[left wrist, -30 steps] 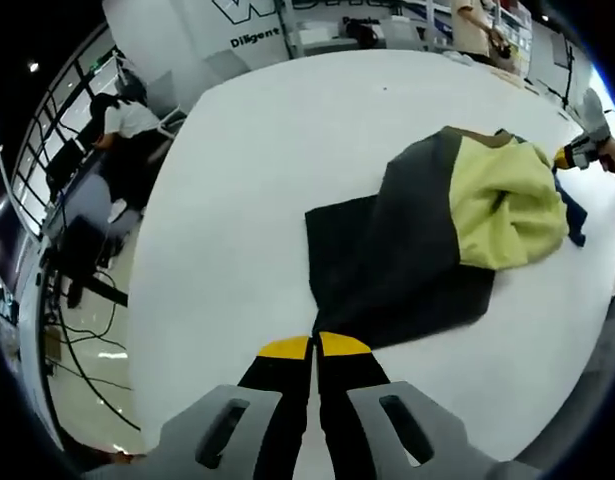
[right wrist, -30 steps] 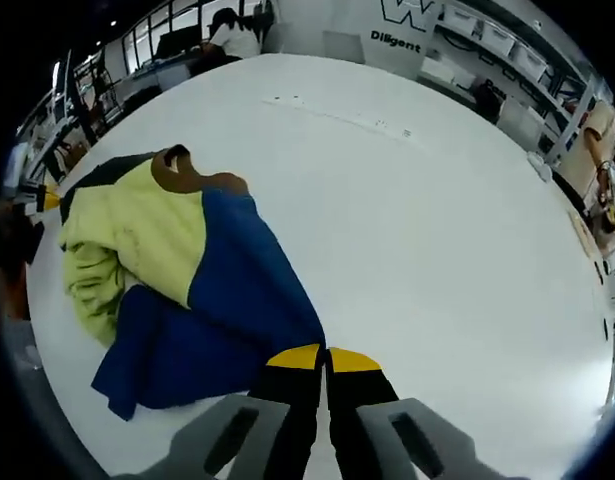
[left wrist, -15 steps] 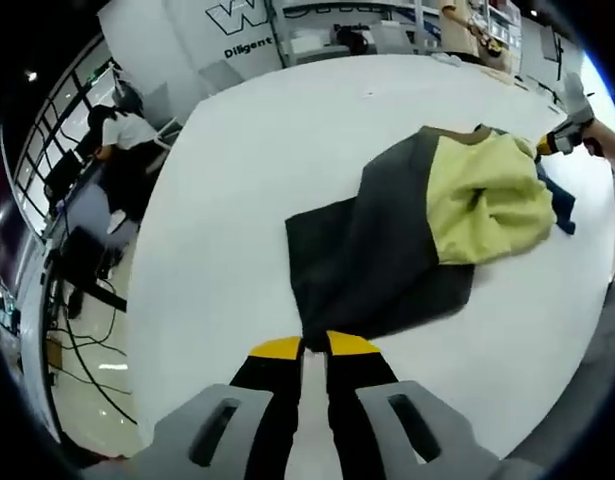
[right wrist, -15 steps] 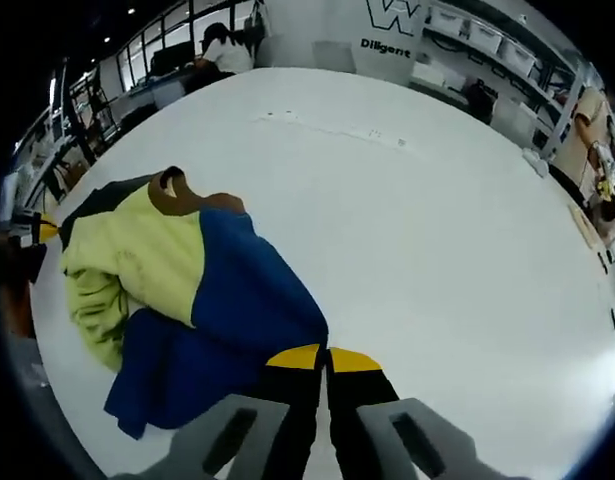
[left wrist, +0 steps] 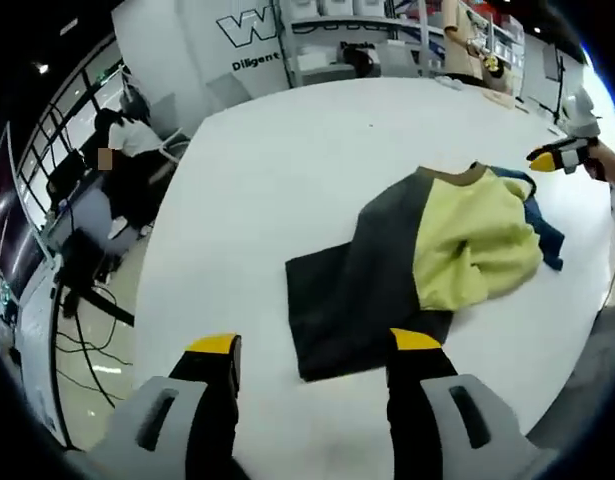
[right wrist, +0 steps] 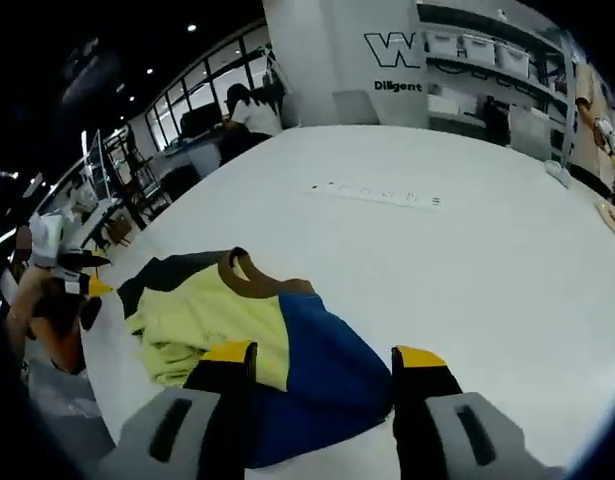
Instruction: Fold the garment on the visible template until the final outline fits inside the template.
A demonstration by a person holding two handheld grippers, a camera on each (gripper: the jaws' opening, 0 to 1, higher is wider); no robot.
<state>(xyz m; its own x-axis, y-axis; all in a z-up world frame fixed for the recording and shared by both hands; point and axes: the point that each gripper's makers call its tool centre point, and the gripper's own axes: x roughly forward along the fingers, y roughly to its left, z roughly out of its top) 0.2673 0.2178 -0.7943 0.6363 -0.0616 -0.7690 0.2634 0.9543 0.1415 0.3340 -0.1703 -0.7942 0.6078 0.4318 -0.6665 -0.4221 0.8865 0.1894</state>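
The garment lies bunched on the white table, showing 3 colours: a dark grey panel nearest the left gripper, crumpled yellow-green in the middle, blue at the far side, with a brown collar. Both the left gripper and the right gripper are released, jaws spread, grasping nothing. Behind are desks, shelving and a seated person.
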